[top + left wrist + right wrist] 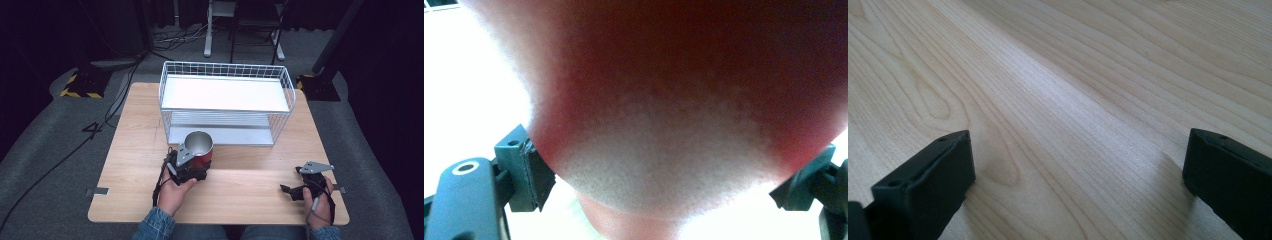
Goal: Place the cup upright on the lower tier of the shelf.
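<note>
Clamping red cup (200, 145), left hand-held gripper (192, 162); right hand-held gripper (295, 182) w/ jaws apart.

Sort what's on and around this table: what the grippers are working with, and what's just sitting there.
In use:
- red cup, held between the left gripper's jaws
- probably the white wire rack just behind it

Just there:
- right gripper, open, with nothing in it, over the bare table
- cables and chair legs on the floor beyond

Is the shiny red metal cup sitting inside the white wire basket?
No, the red metal cup is out on the wooden table before the white wire basket, clamped by the left gripper.
</note>
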Motion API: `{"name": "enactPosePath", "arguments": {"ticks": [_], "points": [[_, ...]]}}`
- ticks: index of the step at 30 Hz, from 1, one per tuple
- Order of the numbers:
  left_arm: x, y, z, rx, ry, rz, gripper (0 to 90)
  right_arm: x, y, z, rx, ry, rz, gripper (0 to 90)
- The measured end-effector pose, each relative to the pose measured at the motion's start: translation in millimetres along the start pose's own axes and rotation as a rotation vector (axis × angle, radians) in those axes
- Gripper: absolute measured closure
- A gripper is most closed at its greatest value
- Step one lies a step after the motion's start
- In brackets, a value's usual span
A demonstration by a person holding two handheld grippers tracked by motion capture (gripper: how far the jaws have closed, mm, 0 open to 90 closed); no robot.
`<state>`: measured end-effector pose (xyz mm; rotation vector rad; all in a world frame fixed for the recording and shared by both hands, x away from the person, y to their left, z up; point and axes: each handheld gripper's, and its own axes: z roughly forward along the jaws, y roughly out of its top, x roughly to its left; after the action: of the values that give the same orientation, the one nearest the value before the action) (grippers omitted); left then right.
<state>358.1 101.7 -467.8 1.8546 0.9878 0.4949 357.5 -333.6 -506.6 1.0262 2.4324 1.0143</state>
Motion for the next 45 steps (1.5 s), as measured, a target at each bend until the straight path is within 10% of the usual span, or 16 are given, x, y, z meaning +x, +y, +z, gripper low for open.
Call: {"name": "enactPosePath", "arguments": {"ticks": [45], "points": [[2.1,61.4,90.3,-0.056,0.046,0.061,16.3,0.2,-0.1,0.0,-0.002,0.0,-0.002,0.6]]}}
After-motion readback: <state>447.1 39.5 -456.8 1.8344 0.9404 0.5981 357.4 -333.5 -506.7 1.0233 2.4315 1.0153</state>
